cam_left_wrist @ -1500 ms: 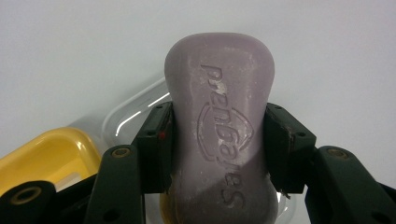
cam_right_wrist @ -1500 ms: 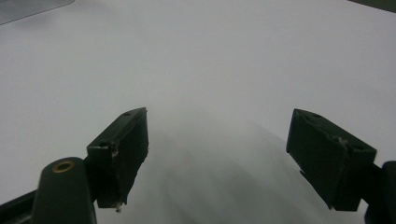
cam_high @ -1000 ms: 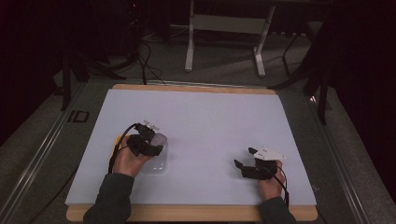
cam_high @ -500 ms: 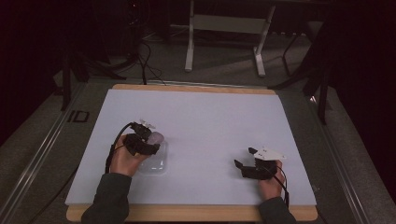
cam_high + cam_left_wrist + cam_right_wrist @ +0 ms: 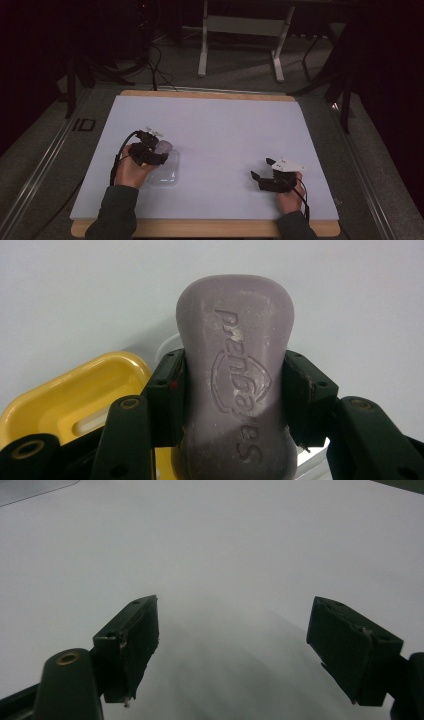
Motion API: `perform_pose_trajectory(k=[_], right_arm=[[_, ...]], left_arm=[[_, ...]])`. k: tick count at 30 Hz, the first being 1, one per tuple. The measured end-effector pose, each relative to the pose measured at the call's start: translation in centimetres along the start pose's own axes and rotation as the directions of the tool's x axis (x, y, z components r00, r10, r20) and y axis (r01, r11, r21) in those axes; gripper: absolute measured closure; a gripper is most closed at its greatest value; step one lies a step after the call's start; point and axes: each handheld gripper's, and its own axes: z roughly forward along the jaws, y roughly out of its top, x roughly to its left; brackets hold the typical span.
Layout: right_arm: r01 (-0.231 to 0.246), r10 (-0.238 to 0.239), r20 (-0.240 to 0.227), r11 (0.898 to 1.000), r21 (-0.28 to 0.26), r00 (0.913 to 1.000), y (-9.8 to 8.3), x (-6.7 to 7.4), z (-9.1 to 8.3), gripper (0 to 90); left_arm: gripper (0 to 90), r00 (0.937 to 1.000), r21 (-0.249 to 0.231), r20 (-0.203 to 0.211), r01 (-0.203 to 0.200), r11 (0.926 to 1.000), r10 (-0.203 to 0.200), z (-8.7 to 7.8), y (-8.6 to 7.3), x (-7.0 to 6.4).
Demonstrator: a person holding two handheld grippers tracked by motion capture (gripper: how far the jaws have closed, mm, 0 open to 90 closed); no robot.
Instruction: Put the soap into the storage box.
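A purple bar of soap (image 5: 235, 375) with embossed lettering stands lengthwise between the black jaws of my left gripper (image 5: 232, 390), whose pads press on its two sides. In the high view that gripper (image 5: 156, 150) hangs over the left part of the white mat, the soap (image 5: 164, 146) at its tip, above a clear plastic tray (image 5: 167, 175). A yellow soap dish (image 5: 75, 400) lies below and to the left of the jaws. At the mat's right front my right gripper (image 5: 261, 169) rests open, with only bare mat between its jaws (image 5: 232, 645).
The white mat (image 5: 225, 130) lies on a wooden board (image 5: 200, 227) with a dark grey floor around it. A metal stand (image 5: 240, 30) is beyond the far edge. A clear plastic edge (image 5: 35, 487) shows far off in the right gripper view.
My left hand with the soap has drifted very slightly to the left. The right hand has stayed put.
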Motion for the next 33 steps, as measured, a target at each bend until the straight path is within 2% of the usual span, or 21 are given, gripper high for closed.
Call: perform_pose_trajectory(k=[33], right_arm=[[0.004, -0.004, 0.0, 1.0, 0.001, 1.0, 0.0, 0.0, 0.0, 20.4]], left_arm=[[49.2, 0.9973, -0.017, -0.025, 0.068, 0.9975, -0.069, -1.2, -0.7, 2.1]])
